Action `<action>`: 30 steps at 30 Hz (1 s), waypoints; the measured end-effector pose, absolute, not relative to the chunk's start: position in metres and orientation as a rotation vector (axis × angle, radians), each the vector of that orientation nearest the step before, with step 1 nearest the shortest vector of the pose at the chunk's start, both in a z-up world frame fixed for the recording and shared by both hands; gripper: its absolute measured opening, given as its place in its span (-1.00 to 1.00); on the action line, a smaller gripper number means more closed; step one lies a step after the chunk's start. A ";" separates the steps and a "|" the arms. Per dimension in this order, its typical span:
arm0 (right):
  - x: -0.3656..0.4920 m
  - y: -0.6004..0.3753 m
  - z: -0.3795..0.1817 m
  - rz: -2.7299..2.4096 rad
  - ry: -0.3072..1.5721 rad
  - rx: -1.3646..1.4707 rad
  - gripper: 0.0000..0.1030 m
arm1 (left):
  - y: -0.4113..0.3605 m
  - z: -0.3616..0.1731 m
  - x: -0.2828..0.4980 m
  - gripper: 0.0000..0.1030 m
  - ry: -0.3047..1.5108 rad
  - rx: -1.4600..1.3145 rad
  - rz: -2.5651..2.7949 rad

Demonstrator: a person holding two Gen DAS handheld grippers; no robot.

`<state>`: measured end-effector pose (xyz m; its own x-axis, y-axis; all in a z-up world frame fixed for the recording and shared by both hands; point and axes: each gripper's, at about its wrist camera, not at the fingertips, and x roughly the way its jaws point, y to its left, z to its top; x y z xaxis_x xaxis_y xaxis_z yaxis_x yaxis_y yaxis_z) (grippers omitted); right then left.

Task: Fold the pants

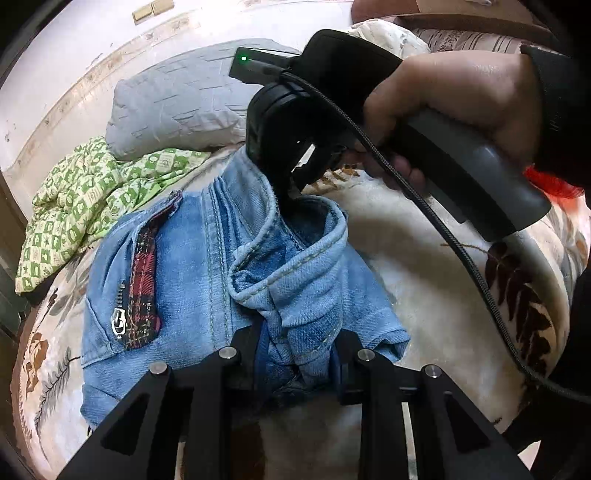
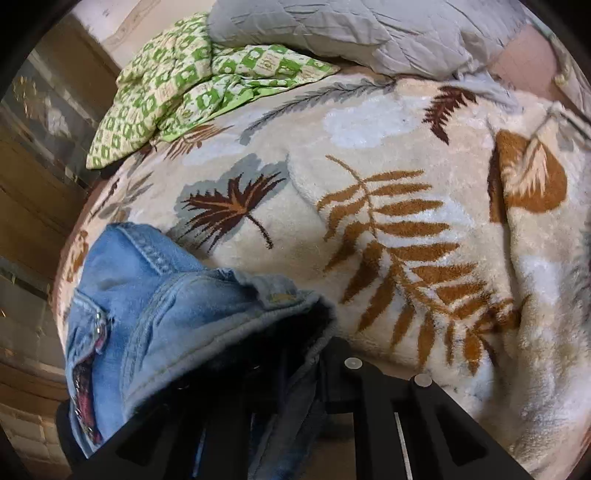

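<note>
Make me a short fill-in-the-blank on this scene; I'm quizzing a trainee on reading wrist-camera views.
1. Both grippers are shut on the blue denim ____.
2. The left gripper pinches denim; the right gripper grips it farther from the ____ camera.
3. The cloth left of the grey pillow is cream and ____.
4. The blanket under the garment has a ____ pattern.

Missing words: pants; left wrist; green; leaf

Bed cover: cream plush blanket [image 2: 369,122] printed with brown and grey leaves.
Pillow: grey quilted pillow [image 1: 177,107] at the far end.
Other bedding: green-and-cream patterned cloth [image 2: 184,85], crumpled just beside the pillow.
Wall: pale, scuffed wall [image 1: 74,48] behind the bed.
Left side: possibly a wooden cabinet [image 2: 40,177], too blurred to be sure.
Light: soft, even.
</note>
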<state>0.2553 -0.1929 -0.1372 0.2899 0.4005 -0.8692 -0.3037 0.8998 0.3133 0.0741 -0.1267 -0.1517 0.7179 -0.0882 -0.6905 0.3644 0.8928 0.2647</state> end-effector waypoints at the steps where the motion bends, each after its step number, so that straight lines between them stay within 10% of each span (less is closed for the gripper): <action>1: 0.255 -0.191 -0.136 0.466 1.186 0.079 -0.75 | -0.126 -0.152 0.074 -0.46 0.729 0.407 -0.256; 6: 0.249 -0.191 -0.128 0.446 1.163 0.040 -0.68 | -0.126 -0.152 0.072 -0.46 0.722 0.399 -0.267; 10: 0.241 -0.198 -0.112 0.328 1.107 -0.040 0.44 | -0.123 -0.147 0.067 -0.35 0.686 0.371 -0.303; 15: 0.224 -0.218 -0.078 0.268 0.992 -0.027 0.77 | -0.124 -0.139 0.048 0.80 0.603 0.393 -0.356; 30: 0.202 -0.210 -0.019 0.264 0.817 -0.084 0.83 | -0.029 -0.052 0.048 1.00 0.545 0.105 -0.306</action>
<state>0.2016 -0.2102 -0.0185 0.6536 0.2000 -0.7299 -0.2642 0.9641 0.0276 0.0481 -0.0287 -0.0520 0.8112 -0.2584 -0.5246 0.3140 0.9493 0.0179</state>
